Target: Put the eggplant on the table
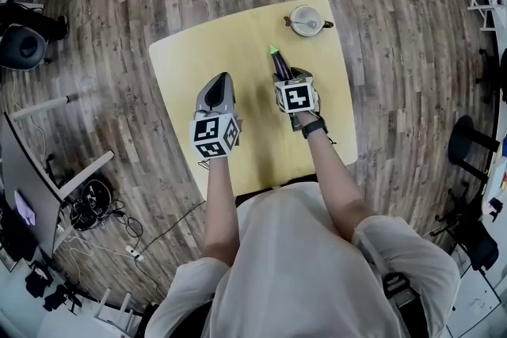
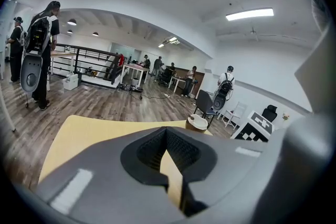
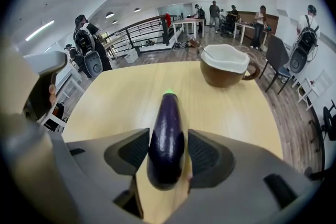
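Observation:
A dark purple eggplant (image 3: 167, 139) with a green stem end lies lengthwise between the jaws of my right gripper (image 3: 166, 150), stem pointing away over the yellow table (image 3: 110, 97). The left pad touches it and a thin gap shows at the right pad. I cannot tell whether it rests on the tabletop. In the head view the eggplant (image 1: 276, 58) sticks out beyond the right gripper (image 1: 282, 75) near the table's middle. My left gripper (image 1: 223, 80) hovers to its left, jaws together and empty; in its own view the left gripper (image 2: 166, 132) frames only a sliver of table.
A brown cup with a white inside (image 1: 306, 20) stands near the table's far right corner, also seen as the cup (image 3: 226, 64) beyond the eggplant. Wooden floor surrounds the table (image 1: 238, 28). Several people, desks and chairs (image 2: 210, 102) stand further back in the room.

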Motion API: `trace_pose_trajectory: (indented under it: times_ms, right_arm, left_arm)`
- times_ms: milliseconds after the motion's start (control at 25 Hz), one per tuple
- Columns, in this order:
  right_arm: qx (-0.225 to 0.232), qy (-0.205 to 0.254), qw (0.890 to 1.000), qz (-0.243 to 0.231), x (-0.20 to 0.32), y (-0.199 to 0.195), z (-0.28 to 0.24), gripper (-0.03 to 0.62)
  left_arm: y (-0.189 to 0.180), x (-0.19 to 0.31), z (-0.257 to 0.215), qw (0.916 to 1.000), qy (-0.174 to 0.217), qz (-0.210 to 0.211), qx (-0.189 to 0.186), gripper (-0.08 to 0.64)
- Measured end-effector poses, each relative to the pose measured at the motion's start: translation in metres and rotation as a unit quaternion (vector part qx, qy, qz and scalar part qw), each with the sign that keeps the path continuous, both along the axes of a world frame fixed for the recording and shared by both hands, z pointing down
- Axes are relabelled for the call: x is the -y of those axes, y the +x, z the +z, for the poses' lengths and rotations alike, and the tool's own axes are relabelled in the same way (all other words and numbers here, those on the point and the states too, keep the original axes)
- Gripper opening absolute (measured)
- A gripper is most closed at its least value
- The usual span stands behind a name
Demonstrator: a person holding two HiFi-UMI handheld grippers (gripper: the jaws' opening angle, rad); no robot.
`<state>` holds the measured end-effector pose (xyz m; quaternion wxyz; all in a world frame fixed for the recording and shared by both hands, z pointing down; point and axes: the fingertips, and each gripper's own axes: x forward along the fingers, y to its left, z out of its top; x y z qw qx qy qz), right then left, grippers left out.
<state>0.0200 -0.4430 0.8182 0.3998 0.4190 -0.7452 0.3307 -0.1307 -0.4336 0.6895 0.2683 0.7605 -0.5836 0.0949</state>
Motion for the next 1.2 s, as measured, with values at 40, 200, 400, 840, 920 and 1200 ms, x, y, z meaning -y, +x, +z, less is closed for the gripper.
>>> trace_pose_trajectory:
  times_ms: [40,200,400,840,920,1200]
  right_arm:
    - [0.002,-0.007,1.0,0.003,-0.003,0.0,0.002,0.22]
    - [0.008,0.008,1.0,0.016,-0.004,-0.001,-0.007,0.242]
    - [0.019,0.046,0.999,0.02,-0.007,-0.005,-0.038,0.245]
    - [0.059,0.151,0.986,0.045,-0.029,-0.005,-0.131,0.245]
    - [0.066,0.172,0.982,0.043,-0.032,-0.005,-0.149,0.245]
    - [0.088,0.267,0.958,0.048,-0.041,-0.01,-0.23,0.189]
  left_arm:
    - [0.0,-0.001,-0.001,1.0,0.001,0.001,0.0,0.008]
    - [-0.005,-0.003,-0.012,1.0,0.01,0.002,0.001,0.008]
    - [-0.011,-0.014,-0.032,0.9996,0.027,-0.001,0.004,0.008]
    - [-0.026,-0.053,-0.079,0.9982,0.058,-0.017,0.004,0.008]
    - [-0.027,-0.059,-0.089,0.9975,0.068,-0.017,0.005,0.008]
    - [-0.036,-0.076,-0.14,0.9934,0.112,-0.018,0.019,0.008]
